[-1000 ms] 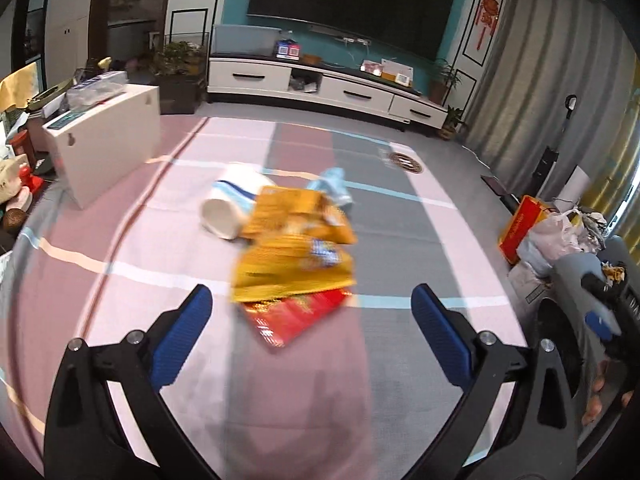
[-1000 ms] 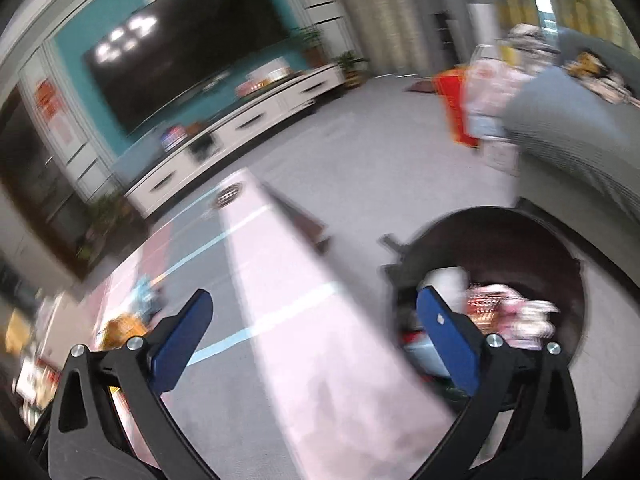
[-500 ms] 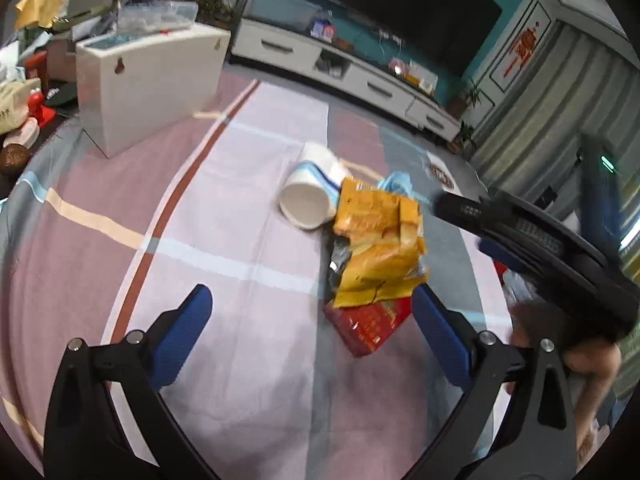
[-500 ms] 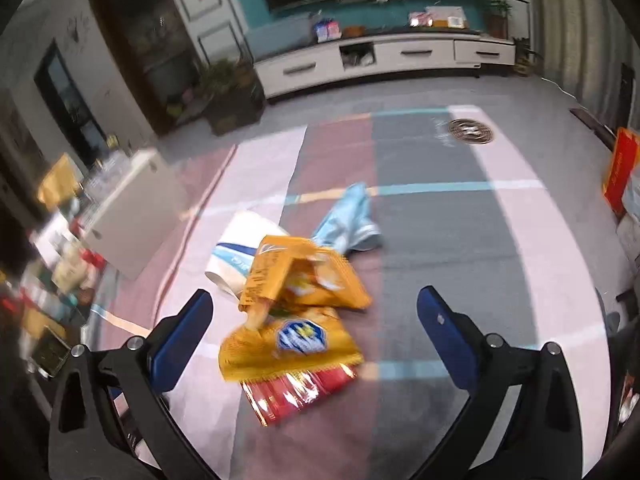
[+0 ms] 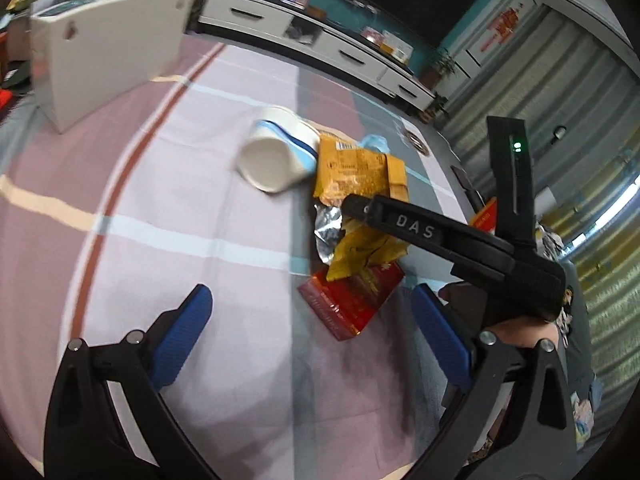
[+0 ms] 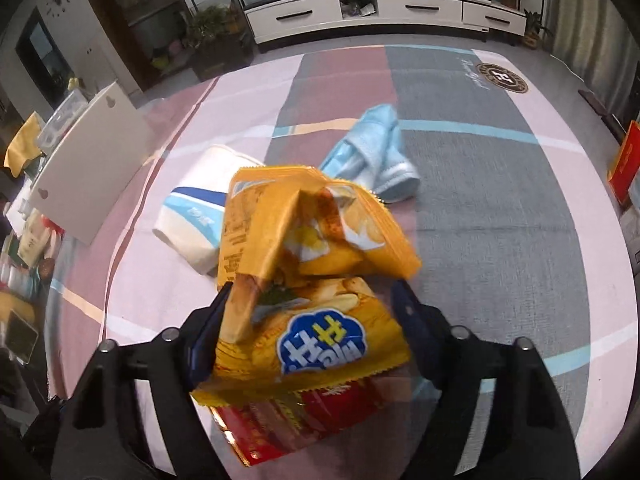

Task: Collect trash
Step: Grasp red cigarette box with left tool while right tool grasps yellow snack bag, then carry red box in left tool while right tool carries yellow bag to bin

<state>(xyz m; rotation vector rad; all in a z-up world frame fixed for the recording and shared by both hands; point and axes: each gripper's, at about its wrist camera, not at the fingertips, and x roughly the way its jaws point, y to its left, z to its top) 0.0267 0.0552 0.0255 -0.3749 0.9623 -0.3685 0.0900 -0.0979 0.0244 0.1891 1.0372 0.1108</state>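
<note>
A pile of trash lies on the striped rug. In the right wrist view a yellow chip bag [image 6: 316,344] lies between my right gripper's [image 6: 310,320] open jaws, which straddle it. A second yellow bag [image 6: 304,224] stands crumpled behind it, a red packet [image 6: 288,420] lies beneath, a white paper cup [image 6: 196,216] lies on its side at left, and a blue cloth [image 6: 372,160] lies behind. In the left wrist view my left gripper [image 5: 308,336] is open and empty, short of the red packet [image 5: 352,300], the yellow bags [image 5: 360,176] and the cup [image 5: 276,160].
A white box [image 5: 104,52] stands on the rug at left. A white TV cabinet [image 6: 384,12] runs along the far wall. The right gripper's black body [image 5: 460,248] crosses the left wrist view at right. Clutter sits along the left edge [image 6: 24,240].
My right gripper swung from the dark bin over to the pile and came down around the yellow chip bag. My left gripper drifted closer to the pile.
</note>
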